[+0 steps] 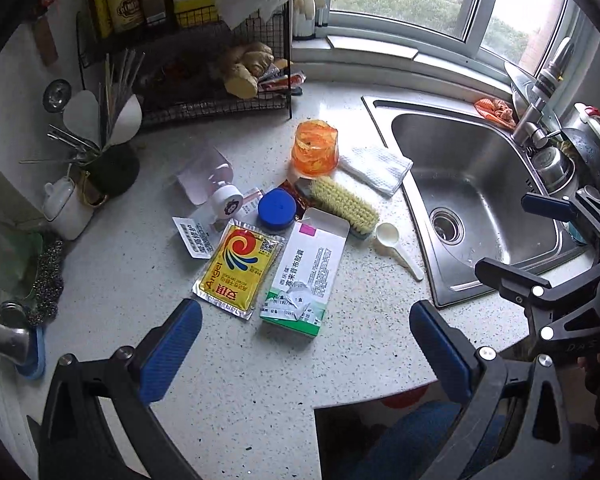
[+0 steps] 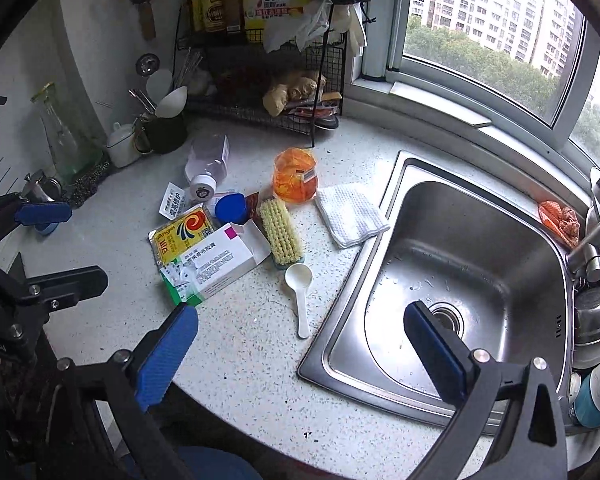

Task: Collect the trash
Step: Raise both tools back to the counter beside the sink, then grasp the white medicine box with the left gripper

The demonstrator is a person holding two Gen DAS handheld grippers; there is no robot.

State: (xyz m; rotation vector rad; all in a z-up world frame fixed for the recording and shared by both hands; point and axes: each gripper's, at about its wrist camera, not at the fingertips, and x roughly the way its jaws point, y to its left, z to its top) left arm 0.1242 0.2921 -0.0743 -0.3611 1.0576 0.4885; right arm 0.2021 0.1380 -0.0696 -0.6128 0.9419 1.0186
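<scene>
- The left gripper [image 1: 306, 354] tilts steeply down over the speckled surface [image 1: 240, 380], jaws wide and empty, just short of the medicine box [image 1: 306, 276].
- The right gripper [image 2: 300, 354] tilts down likewise, jaws wide with nothing between them, straddling the sink [image 2: 480, 280] rim.
- The yellow yeast packet [image 1: 238, 268] lies touching the box's left side; beyond the box lie a blue cap [image 1: 277, 209] and a scrub brush [image 1: 346, 204].
</scene>
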